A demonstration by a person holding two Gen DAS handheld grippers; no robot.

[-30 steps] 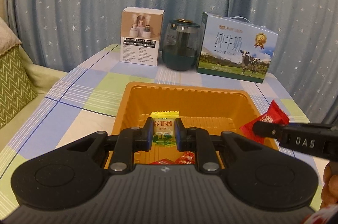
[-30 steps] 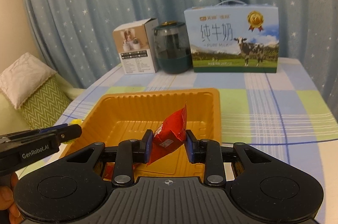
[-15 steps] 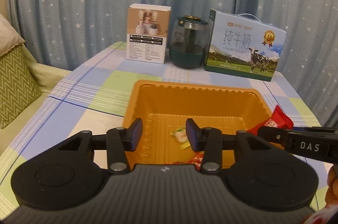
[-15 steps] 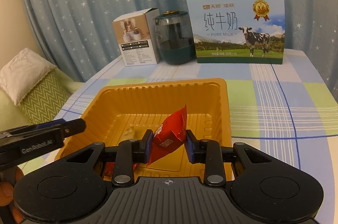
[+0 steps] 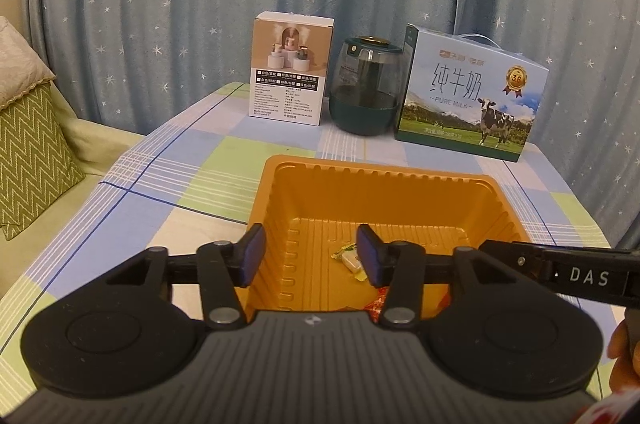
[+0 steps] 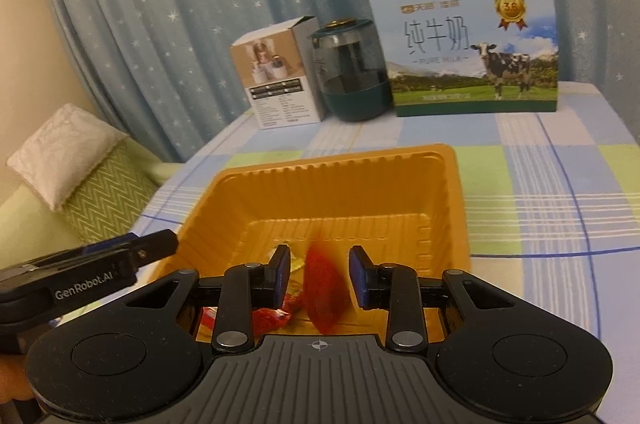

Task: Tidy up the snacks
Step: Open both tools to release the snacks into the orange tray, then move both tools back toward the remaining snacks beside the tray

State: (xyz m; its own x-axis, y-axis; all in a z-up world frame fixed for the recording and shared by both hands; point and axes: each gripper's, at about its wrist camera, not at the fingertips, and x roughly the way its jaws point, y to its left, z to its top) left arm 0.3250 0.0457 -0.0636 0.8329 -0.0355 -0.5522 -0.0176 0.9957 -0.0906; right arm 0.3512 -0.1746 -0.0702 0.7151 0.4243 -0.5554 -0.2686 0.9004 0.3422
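An orange tray (image 5: 276, 200) sits on a checked tablecloth (image 5: 168, 180). The left gripper (image 5: 310, 256) hangs over the tray's near end with jaws spread wide and empty; a yellow candy (image 5: 350, 258) lies on the tray floor beyond it. The right gripper (image 6: 318, 276) is also parted, and a blurred red packet (image 6: 324, 294) sits between its jaws, touching neither, above other red wrappers (image 6: 272, 318). A white box (image 5: 290, 68), dark jar (image 5: 368, 84) and milk carton (image 5: 468, 96) line the far edge.

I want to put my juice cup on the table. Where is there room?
Bare cloth lies right of the orange tray, in front of the milk box, and left of the tray, before the white box. The back row, with the green jar, and the tray's near end are crowded.
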